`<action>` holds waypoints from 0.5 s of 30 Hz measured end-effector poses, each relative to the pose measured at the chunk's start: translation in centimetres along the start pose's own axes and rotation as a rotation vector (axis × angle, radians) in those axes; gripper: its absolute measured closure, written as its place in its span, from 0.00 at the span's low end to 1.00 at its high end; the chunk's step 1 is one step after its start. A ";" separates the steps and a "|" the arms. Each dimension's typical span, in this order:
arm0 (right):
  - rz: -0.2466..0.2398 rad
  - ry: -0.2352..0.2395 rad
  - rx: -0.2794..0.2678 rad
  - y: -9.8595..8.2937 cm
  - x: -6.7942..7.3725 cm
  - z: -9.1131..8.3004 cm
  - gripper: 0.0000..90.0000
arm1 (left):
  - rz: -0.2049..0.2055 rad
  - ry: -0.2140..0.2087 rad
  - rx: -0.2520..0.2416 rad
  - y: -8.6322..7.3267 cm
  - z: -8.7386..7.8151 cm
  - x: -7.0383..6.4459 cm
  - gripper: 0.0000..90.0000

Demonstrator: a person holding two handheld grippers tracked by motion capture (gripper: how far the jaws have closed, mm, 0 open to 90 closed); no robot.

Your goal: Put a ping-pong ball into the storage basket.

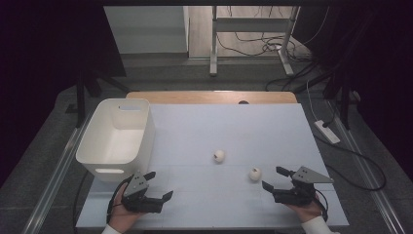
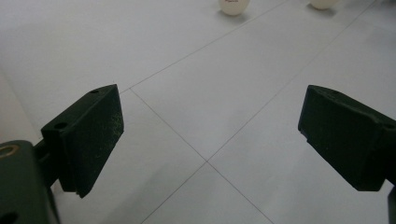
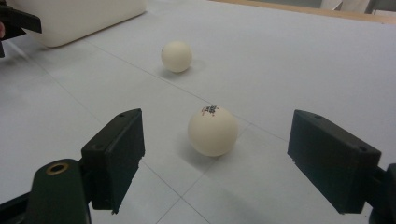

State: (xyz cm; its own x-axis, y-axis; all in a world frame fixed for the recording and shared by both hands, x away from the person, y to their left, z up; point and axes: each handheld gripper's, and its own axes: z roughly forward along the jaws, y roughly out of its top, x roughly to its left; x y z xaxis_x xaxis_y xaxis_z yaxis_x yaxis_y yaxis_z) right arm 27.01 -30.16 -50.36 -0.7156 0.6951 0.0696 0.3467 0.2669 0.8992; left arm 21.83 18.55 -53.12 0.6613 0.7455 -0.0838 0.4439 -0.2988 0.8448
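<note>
Both tools spread: right tool (image 3: 215, 163) w/ near ball (image 3: 213, 130) just ahead, 2nd ball (image 3: 176, 56) beyond, bin (image 1: 117, 136) far left.

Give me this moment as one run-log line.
left gripper: open, empty | right gripper: open, facing near ball | far ball: on table | bin: left, empty

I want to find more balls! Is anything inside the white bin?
The bin looks empty: its pale floor shows bare in the high view. The near wall hides a strip of the floor behind it. Both balls lie outside on the table.
</note>
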 end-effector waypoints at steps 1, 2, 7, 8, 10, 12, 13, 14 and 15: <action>-0.001 0.001 0.000 0.0 0.0 0.0 0.21 | -0.001 -0.001 -0.001 0.0 0.0 0.0 0.09; -0.001 0.001 0.000 -0.1 -0.1 0.0 0.21 | 0.000 0.001 0.000 0.0 0.0 0.0 0.09; 0.000 0.002 -0.002 0.0 -0.1 0.0 0.21 | 0.003 0.004 -0.001 0.0 -0.1 -0.1 0.09; -0.002 0.001 -0.001 -0.1 -0.1 0.0 0.21 | 0.003 0.004 0.000 0.0 -0.1 -0.1 0.09; -0.001 0.000 -0.001 0.0 -0.1 0.0 0.21 | 0.004 0.004 0.002 0.0 0.0 -0.1 0.09; -0.001 -0.001 0.000 -0.1 -0.1 0.0 0.21 | 0.004 0.004 0.003 0.0 0.0 -0.1 0.09; -0.001 -0.001 0.000 -0.1 -0.1 0.0 0.21 | 0.004 0.003 0.004 0.0 0.0 -0.1 0.09; -0.002 0.000 0.002 0.0 -0.1 0.0 0.21 | 0.003 0.001 0.006 0.0 0.0 -0.1 0.09; -0.002 0.000 0.002 0.0 -0.1 0.0 0.21 | 0.003 0.001 0.006 0.0 0.0 -0.1 0.09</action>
State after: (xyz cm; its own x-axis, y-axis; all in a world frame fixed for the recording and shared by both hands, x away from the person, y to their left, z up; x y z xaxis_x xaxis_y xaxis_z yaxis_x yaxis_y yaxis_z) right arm 27.07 -30.20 -50.42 -0.7161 0.6948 0.0674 0.3466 0.2701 0.8983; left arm 21.81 18.49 -53.11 0.6619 0.7452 -0.0811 0.4459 -0.3045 0.8417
